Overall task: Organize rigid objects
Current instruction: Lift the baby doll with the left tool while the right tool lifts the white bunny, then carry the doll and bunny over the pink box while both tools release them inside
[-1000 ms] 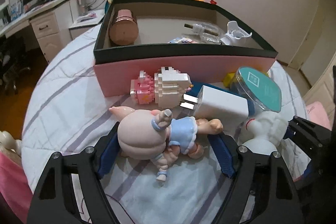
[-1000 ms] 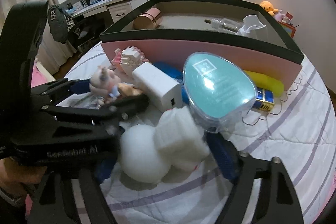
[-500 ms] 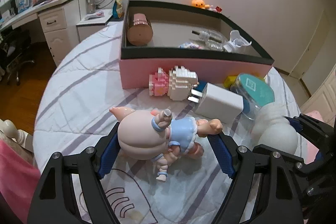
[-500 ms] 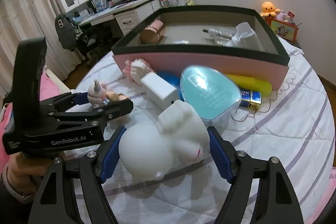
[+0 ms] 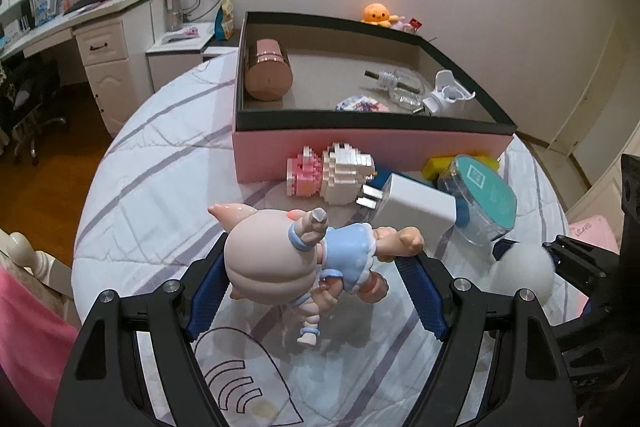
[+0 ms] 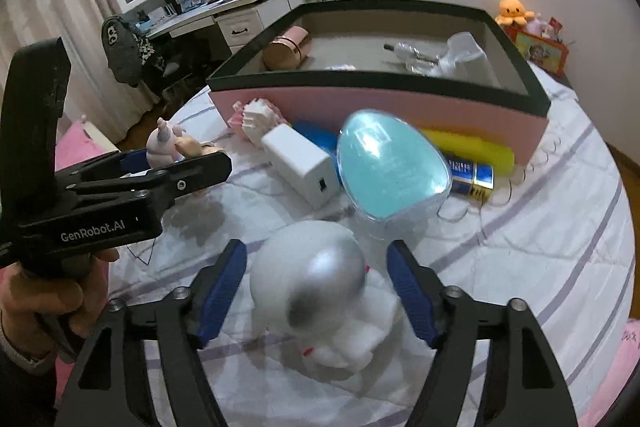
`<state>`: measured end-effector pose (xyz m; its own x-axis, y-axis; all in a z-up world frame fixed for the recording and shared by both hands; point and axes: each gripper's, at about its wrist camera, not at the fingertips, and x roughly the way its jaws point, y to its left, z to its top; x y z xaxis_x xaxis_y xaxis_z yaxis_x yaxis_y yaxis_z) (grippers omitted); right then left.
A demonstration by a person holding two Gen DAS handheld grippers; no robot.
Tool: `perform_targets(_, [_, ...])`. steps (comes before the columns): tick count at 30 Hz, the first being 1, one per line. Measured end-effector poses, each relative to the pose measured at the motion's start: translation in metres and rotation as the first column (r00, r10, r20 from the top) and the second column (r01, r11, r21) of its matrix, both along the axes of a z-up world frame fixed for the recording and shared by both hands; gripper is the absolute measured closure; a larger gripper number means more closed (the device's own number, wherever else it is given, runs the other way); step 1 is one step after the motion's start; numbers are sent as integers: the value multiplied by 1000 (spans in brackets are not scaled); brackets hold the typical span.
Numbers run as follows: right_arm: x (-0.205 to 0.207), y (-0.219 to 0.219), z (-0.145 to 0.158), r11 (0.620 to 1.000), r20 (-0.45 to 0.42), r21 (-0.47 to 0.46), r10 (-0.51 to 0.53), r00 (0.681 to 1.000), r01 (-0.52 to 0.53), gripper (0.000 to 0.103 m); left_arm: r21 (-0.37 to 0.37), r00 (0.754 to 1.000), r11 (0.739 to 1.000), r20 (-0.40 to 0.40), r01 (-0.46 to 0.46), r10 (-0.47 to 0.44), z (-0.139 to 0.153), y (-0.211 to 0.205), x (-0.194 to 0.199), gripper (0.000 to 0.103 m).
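A doll (image 5: pixel 288 259) with a pale pink head and a blue dress hangs sideways above the striped bedsheet. My left gripper (image 5: pixel 316 293) is shut on it, blue pads at head and feet; the right wrist view shows that gripper (image 6: pixel 180 163) too. A white astronaut figure (image 6: pixel 320 291) with a silver visor, blurred, sits between the pads of my right gripper (image 6: pixel 316 287), whose jaws are closing on its sides. Behind stands the pink box (image 5: pixel 360 151) with a black rim.
In front of the box lie a pink-and-white block figure (image 5: pixel 332 175), a white charger (image 5: pixel 412 207), a teal-lidded clear case (image 5: pixel 480 195) and a yellow item (image 6: pixel 472 151). Inside are a pink cylinder (image 5: pixel 268 75) and a clear bottle (image 5: pixel 400 87). The bed drops off at left.
Both views have pulled up and back from the box. The doll has stayed in the left pads. The astronaut has turned between the right pads, visor now facing up.
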<state>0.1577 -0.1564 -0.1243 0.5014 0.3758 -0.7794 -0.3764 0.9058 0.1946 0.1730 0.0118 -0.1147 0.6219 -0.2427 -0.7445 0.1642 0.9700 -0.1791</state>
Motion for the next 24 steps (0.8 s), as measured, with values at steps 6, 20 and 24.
perform_targets(6, [0, -2, -12, 999, -8, -35, -11, 1000, 11, 38, 0, 1000, 1000, 2, 3, -3, -1, -1, -1, 23])
perform_targets(20, [-10, -15, 19, 996, 27, 84, 16, 1000, -19, 43, -7, 1000, 1000, 27, 3, -3, 10, -3, -5, 23])
perform_targets(24, [-5, -18, 34, 995, 58, 99, 21, 998, -27, 43, -3, 999, 1000, 46, 1, -1, 20, -2, -4, 23])
